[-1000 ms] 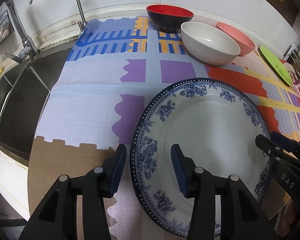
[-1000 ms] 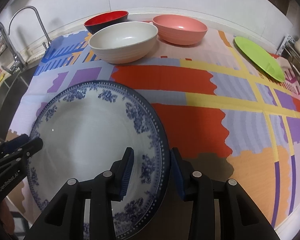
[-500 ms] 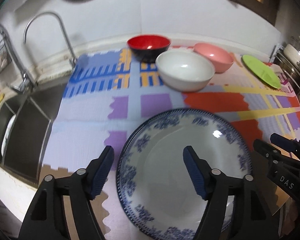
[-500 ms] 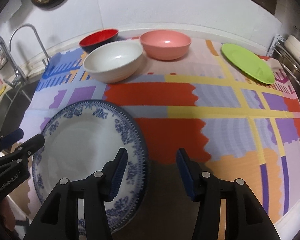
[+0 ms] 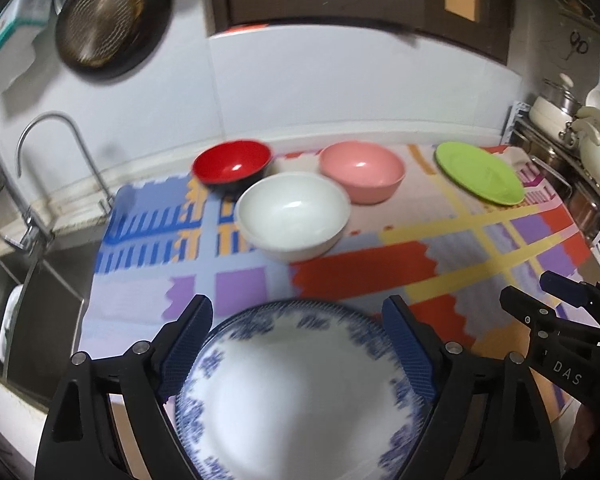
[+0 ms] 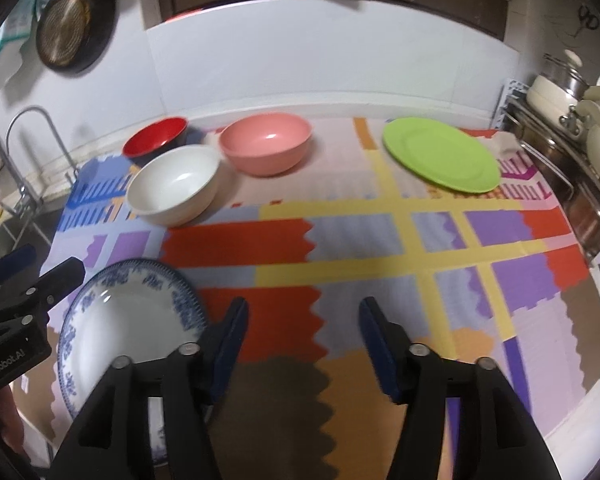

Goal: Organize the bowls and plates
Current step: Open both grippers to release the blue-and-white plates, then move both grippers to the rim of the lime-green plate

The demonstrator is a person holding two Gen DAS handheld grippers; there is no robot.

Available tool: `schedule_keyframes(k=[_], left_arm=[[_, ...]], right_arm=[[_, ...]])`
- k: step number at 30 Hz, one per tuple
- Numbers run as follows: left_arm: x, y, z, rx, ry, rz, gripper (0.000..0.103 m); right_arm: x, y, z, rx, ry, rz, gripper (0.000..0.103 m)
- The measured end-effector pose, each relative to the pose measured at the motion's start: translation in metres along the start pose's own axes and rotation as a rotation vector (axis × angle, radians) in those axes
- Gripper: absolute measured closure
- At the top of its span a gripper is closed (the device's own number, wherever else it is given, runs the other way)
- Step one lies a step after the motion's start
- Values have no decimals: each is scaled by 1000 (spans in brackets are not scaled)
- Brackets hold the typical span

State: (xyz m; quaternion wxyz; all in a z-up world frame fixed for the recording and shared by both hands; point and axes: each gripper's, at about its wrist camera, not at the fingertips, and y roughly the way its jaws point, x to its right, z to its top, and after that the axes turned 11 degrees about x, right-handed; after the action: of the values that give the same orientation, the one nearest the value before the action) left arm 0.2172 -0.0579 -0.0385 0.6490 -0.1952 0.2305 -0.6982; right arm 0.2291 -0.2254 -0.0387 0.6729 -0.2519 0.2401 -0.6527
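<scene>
A blue-and-white patterned plate (image 5: 300, 384) lies at the near edge of the colourful mat; it also shows in the right wrist view (image 6: 128, 328). My left gripper (image 5: 298, 344) hangs open above it, fingers wide apart. My right gripper (image 6: 302, 340) is open and empty, right of the plate. A white bowl (image 5: 292, 214) (image 6: 174, 184), a red bowl (image 5: 232, 164) (image 6: 156, 138) and a pink bowl (image 5: 362, 170) (image 6: 266, 142) stand at the back. A green plate (image 5: 480, 172) (image 6: 440, 154) lies at the back right.
A sink (image 5: 32, 300) with a tap (image 5: 60, 160) is on the left. Pots and a kettle (image 6: 596, 136) stand on a rack at the right. A pan (image 5: 100, 24) hangs on the wall. The mat's front edge (image 6: 540, 412) is near.
Both grippers opened wide, released the plate's rim and pulled up and back. The plate stays on the mat and looks smaller.
</scene>
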Motion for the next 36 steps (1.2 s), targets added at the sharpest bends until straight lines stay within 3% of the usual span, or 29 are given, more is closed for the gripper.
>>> schedule_keyframes(k=[5, 8, 15, 36], left_arm=[[29, 2, 18, 39, 19, -19, 12], [47, 1, 28, 72, 34, -18, 9], [85, 1, 48, 136, 55, -6, 2], [172, 63, 126, 195, 153, -101, 2]], right_arm=[[29, -5, 14, 44, 17, -22, 41], [43, -7, 20, 64, 17, -32, 34], [82, -11, 34, 112, 17, -33, 30], [172, 13, 98, 218, 37, -131, 28]])
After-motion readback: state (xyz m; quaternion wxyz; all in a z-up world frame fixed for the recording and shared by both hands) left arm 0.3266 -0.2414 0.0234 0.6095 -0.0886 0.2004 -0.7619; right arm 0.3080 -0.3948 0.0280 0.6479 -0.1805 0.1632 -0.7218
